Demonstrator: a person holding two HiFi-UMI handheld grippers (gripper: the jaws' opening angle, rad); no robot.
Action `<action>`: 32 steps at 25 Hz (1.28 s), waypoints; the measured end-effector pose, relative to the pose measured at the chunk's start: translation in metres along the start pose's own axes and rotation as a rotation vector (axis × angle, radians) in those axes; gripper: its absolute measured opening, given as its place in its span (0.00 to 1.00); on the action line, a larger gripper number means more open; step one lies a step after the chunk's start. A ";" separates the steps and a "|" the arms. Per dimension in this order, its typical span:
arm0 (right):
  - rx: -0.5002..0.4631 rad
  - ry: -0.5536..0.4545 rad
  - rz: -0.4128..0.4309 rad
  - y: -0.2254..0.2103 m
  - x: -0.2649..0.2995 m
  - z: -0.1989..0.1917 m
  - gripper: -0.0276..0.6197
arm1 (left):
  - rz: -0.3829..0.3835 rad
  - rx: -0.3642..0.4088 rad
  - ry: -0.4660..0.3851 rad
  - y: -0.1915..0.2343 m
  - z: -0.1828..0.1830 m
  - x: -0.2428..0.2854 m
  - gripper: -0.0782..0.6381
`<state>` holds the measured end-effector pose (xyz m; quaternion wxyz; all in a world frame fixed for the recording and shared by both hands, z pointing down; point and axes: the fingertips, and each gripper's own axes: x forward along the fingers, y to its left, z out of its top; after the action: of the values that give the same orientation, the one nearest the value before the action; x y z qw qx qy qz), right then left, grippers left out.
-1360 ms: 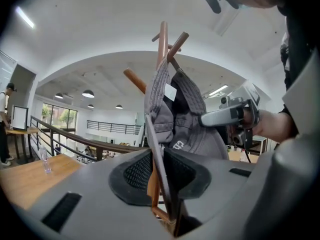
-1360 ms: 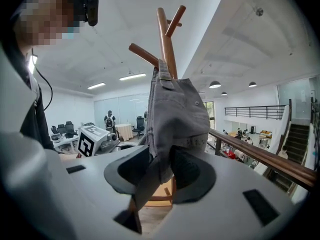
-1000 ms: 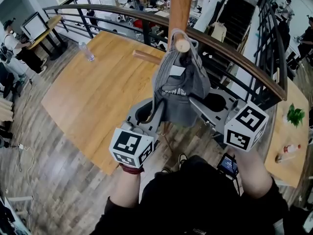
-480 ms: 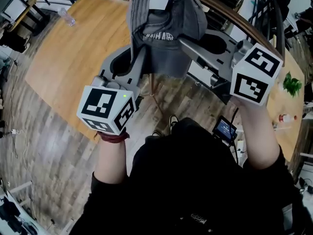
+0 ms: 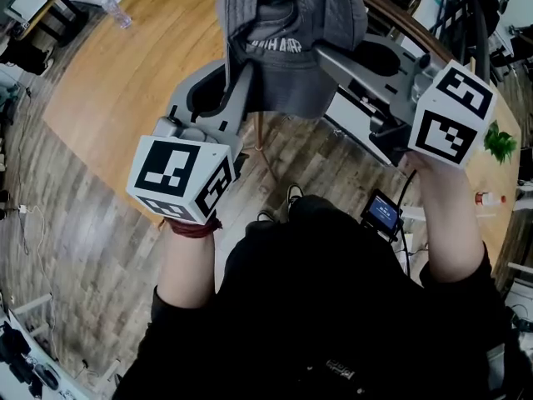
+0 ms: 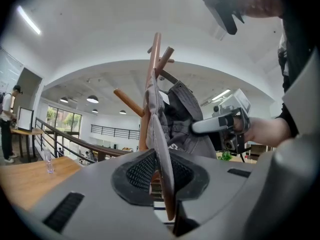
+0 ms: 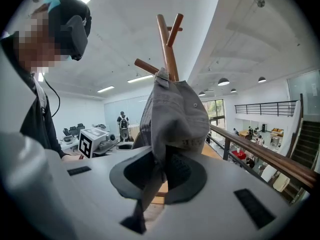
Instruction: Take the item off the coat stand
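— Grey cap [image 5: 291, 52]: where is it, and what has hold of it?

— It hangs in front of the person, held from both sides. In the left gripper view, the left gripper [image 6: 162, 179] is clenched on the cap's stiff brim, which stands edge-on between the two dark pads. In the right gripper view, the right gripper [image 7: 160, 171] is clamped on a fold of the cap's grey cloth, and the crown bulges just above its jaws.

— And in the head view?

— The left gripper [image 5: 240, 77] reaches up to the cap from the lower left and the right gripper [image 5: 333, 57] comes in from the right. Each carries a white cube printed with black square markers.

— Is the cap on the stand?

— Its top sits against the wooden coat stand [image 7: 166, 39], where a side peg meets the pole. The left gripper view shows the same pole [image 6: 154, 59] right behind the cap [image 6: 182, 119].

— What lies around them?

— Below, a large wooden tabletop [image 5: 125, 82] with a clear bottle [image 5: 117, 12] on it, and grey plank flooring [image 5: 83, 248]. A brown handrail [image 7: 270, 159] runs past on the right, and a small green plant [image 5: 500, 142] stands at the right edge.
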<state>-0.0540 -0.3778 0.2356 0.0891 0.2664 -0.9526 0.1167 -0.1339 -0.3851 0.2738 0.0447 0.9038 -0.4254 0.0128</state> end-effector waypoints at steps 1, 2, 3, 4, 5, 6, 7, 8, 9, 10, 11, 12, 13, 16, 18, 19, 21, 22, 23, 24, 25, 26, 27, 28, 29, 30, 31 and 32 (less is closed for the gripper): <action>0.002 -0.002 0.003 0.001 0.000 0.003 0.12 | 0.001 -0.013 -0.001 0.001 0.003 -0.002 0.17; 0.007 -0.005 0.006 0.003 0.000 0.005 0.12 | 0.002 -0.021 -0.001 0.001 0.005 -0.004 0.17; 0.011 -0.008 0.009 0.005 0.000 0.007 0.12 | 0.003 -0.020 0.000 0.000 0.007 -0.007 0.17; 0.013 -0.009 0.012 0.007 -0.001 0.007 0.12 | 0.005 -0.015 0.002 -0.001 0.008 -0.009 0.17; 0.013 -0.009 0.015 0.009 -0.001 0.007 0.12 | 0.007 -0.010 0.005 -0.002 0.009 -0.011 0.17; 0.012 -0.009 0.018 0.011 -0.001 0.007 0.12 | 0.009 -0.007 0.007 -0.002 0.009 -0.013 0.17; 0.012 -0.009 0.020 0.013 -0.001 0.007 0.12 | 0.011 -0.010 0.007 -0.002 0.010 -0.016 0.17; 0.011 -0.011 0.022 0.015 0.000 0.009 0.12 | 0.012 -0.021 0.004 -0.002 0.012 -0.018 0.17; 0.011 -0.015 0.021 0.017 0.000 0.011 0.12 | 0.014 -0.035 -0.001 -0.001 0.014 -0.019 0.17; 0.011 -0.019 0.019 0.018 0.001 0.013 0.12 | 0.017 -0.042 -0.005 0.000 0.016 -0.021 0.17; 0.010 -0.023 0.015 0.019 0.001 0.014 0.12 | 0.020 -0.041 -0.006 0.000 0.017 -0.021 0.17; 0.008 -0.024 0.012 0.019 0.001 0.014 0.12 | 0.023 -0.036 -0.005 0.000 0.018 -0.022 0.17; 0.007 -0.023 0.012 0.020 0.000 0.013 0.12 | 0.025 -0.033 -0.003 -0.002 0.017 -0.023 0.17; 0.007 -0.024 0.021 0.024 -0.001 0.012 0.12 | 0.036 -0.032 -0.006 -0.004 0.017 -0.028 0.17; 0.007 -0.028 0.023 0.026 0.000 0.012 0.12 | 0.045 -0.032 -0.012 -0.004 0.018 -0.030 0.17; 0.007 -0.032 0.022 0.027 0.000 0.013 0.12 | 0.049 -0.032 -0.015 -0.004 0.019 -0.032 0.17; 0.008 -0.037 0.018 0.030 0.001 0.015 0.12 | 0.052 -0.030 -0.020 -0.004 0.021 -0.036 0.17; 0.006 -0.039 0.015 0.032 0.001 0.015 0.12 | 0.053 -0.027 -0.021 -0.004 0.022 -0.039 0.17; 0.004 -0.040 0.014 0.034 0.001 0.016 0.12 | 0.054 -0.025 -0.022 -0.003 0.023 -0.041 0.17; 0.002 -0.042 0.013 0.036 0.001 0.017 0.12 | 0.055 -0.024 -0.024 -0.003 0.024 -0.042 0.17; 0.000 -0.046 0.012 0.038 0.001 0.018 0.12 | 0.055 -0.025 -0.027 -0.004 0.025 -0.043 0.17; 0.000 -0.050 0.011 0.039 0.000 0.018 0.12 | 0.054 -0.028 -0.032 -0.004 0.025 -0.045 0.17; 0.000 -0.056 0.010 0.041 -0.001 0.017 0.12 | 0.055 -0.031 -0.037 -0.006 0.025 -0.046 0.17; 0.000 -0.061 0.008 0.042 -0.003 0.016 0.12 | 0.055 -0.033 -0.041 -0.008 0.023 -0.046 0.17; -0.003 -0.065 0.006 0.044 -0.004 0.014 0.12 | 0.056 -0.033 -0.044 -0.010 0.022 -0.047 0.17; -0.006 -0.067 0.005 0.045 -0.005 0.014 0.12 | 0.057 -0.033 -0.046 -0.011 0.022 -0.049 0.17; -0.008 -0.068 0.004 0.047 -0.006 0.015 0.12 | 0.057 -0.032 -0.049 -0.011 0.024 -0.050 0.17; -0.009 -0.069 0.005 0.049 -0.007 0.019 0.12 | 0.057 -0.032 -0.052 -0.011 0.028 -0.052 0.17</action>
<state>-0.0766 -0.3386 0.2075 0.0571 0.2677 -0.9563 0.1031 -0.1588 -0.3402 0.2421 0.0478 0.8905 -0.4521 -0.0164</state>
